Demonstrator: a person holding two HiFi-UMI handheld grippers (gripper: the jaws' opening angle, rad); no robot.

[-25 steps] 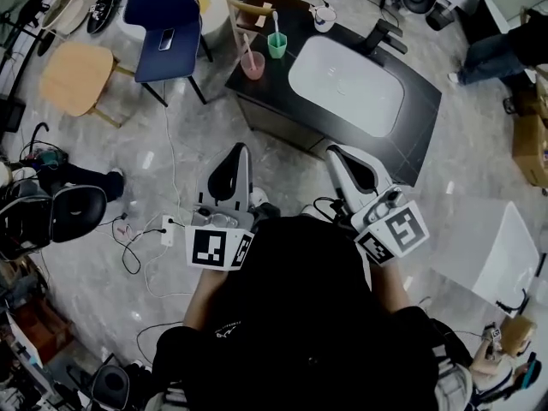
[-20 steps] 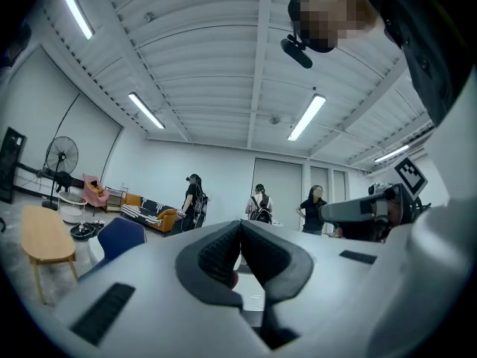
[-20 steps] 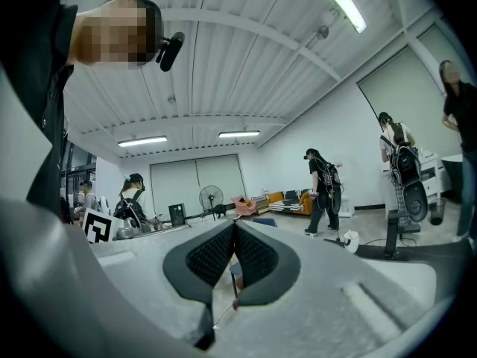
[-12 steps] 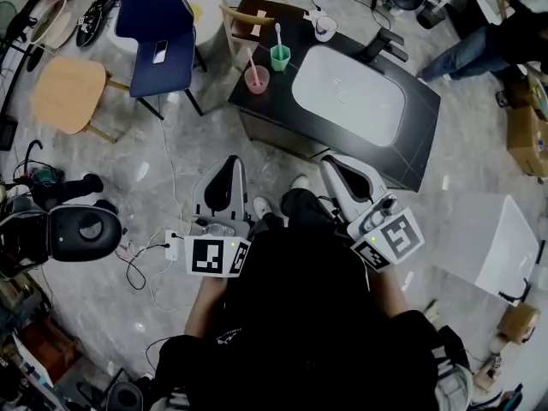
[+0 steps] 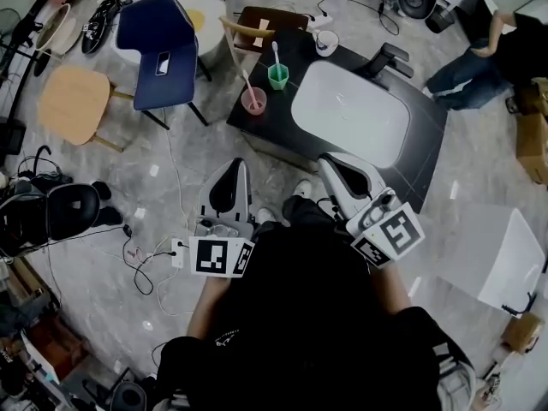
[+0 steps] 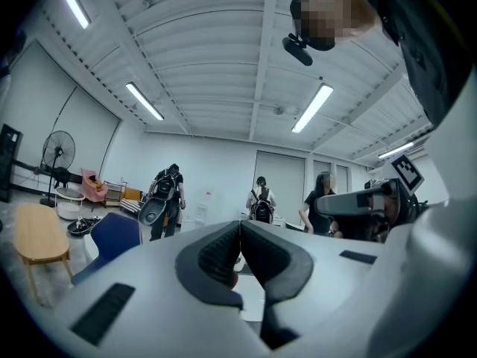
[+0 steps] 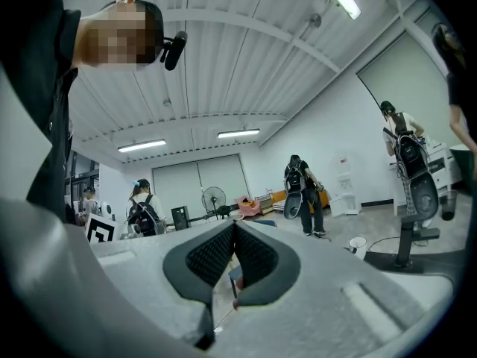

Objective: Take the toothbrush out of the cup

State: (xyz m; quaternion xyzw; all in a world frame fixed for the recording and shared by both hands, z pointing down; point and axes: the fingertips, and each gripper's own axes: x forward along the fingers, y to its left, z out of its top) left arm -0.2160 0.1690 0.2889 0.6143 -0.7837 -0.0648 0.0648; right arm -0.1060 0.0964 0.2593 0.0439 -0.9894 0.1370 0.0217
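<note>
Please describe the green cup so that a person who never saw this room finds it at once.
Find the black counter with the white basin set into it. On its bare part left of the basin, in the head view, stand two cups, each holding a toothbrush. The green cup is the farther one, with a white toothbrush; the pink cup stands nearer.

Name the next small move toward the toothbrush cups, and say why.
Probably step closer and carry both grippers toward the black countertop: the left gripper and right gripper are shut, empty and short of it, and the pink cup and green cup, each with a toothbrush standing in it, sit at its left end beside the white basin.
</note>
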